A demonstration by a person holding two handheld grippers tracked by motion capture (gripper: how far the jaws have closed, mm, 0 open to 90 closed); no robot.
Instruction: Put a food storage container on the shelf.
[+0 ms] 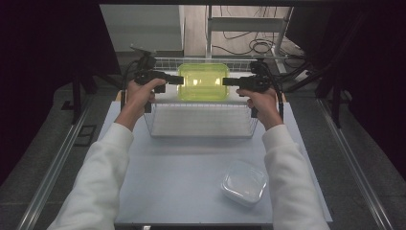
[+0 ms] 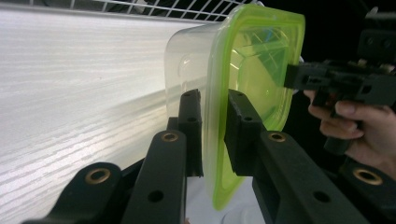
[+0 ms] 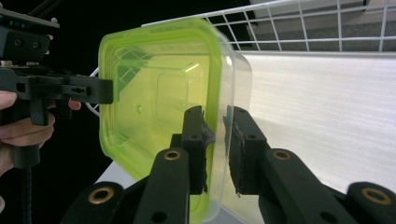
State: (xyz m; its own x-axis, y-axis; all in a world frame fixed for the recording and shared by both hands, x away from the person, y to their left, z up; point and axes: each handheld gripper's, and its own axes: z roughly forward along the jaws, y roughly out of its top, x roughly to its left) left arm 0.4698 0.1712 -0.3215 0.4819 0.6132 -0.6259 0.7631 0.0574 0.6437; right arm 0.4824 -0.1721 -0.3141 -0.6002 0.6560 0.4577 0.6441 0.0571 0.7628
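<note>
A clear plastic container with a lime-green lid (image 1: pixel 203 81) hangs over the far part of a white wire basket (image 1: pixel 152 120), turned so the lid faces the person. My left gripper (image 1: pixel 181 80) pinches its left rim, and my right gripper (image 1: pixel 225 81) pinches its right rim. In the left gripper view the jaws (image 2: pixel 214 121) close on the green lid edge of the container (image 2: pixel 254 70), with the right gripper (image 2: pixel 292 77) at the far edge. In the right gripper view the jaws (image 3: pixel 215 135) clamp the rim of the container (image 3: pixel 154 93), opposite the left gripper (image 3: pixel 109 91).
The basket stands at the far middle of a white table (image 1: pixel 167 172). A second clear lidded container (image 1: pixel 243 182) sits near the front right. Basket wires (image 3: pixel 303 28) rise behind the held container. Dark curtains flank the table, and cables lie on the floor beyond.
</note>
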